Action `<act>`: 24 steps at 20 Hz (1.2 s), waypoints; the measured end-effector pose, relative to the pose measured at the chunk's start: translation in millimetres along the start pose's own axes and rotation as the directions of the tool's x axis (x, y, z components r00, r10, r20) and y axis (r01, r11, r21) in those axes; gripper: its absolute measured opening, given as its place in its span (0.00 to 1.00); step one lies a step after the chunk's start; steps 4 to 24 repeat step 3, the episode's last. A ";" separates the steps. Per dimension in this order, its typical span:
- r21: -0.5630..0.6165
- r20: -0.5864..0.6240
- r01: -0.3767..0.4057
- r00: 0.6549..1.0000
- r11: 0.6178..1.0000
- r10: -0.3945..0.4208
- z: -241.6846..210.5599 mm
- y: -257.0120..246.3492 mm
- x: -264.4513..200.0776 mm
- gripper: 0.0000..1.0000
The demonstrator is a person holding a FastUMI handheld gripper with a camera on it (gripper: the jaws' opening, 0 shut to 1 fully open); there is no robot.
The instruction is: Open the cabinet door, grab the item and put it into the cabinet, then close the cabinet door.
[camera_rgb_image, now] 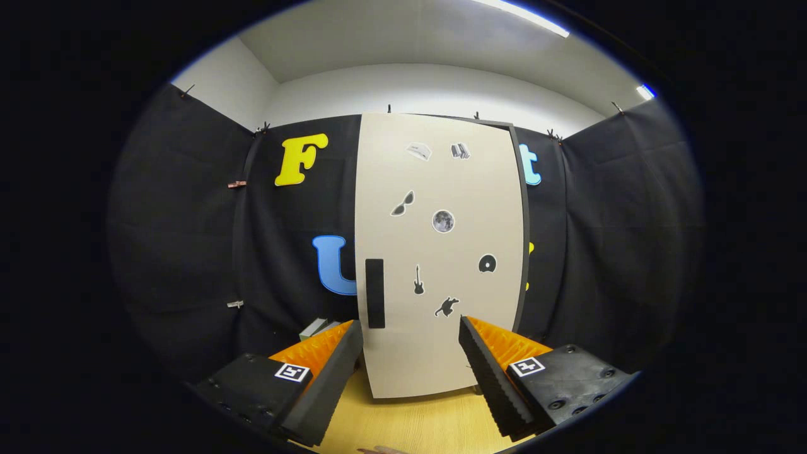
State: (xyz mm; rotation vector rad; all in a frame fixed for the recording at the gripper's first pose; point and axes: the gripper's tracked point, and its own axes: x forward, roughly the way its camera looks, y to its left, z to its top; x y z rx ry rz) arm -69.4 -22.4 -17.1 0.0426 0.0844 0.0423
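The gripper [411, 353] was held spread wide, its two fingers well apart with nothing between them, pointing straight at the cabinet [441, 252] that stood upright on the pale wooden tabletop [416, 422]. The cabinet door [435, 353] was closed, a flat cream panel facing the camera, just ahead of the fingertips but not touching them. A dark vertical handle [374, 293] sat near the door's left edge, just above and beside the tip of the left finger [328, 378]. Small stickers were scattered over the door, among them a pair of sunglasses [402, 203], a round moon-like disc [443, 221], a guitar [418, 280] and a record-like disc [487, 263]. To the left of the cabinet, beyond the left finger and partly hidden by it, a small pale box-like item [314, 328] lay on the table against the dark cloth wall [189, 239]; what it was could not be made out
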 end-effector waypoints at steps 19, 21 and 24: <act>0.002 0.012 -0.006 1.000 1.000 0.006 2.0 2.4 -0.2 0.99; 0.002 0.012 -0.006 1.000 1.000 0.006 2.0 2.4 -0.2 0.99; 0.002 0.012 -0.006 1.000 1.000 0.006 2.0 2.4 -0.2 0.99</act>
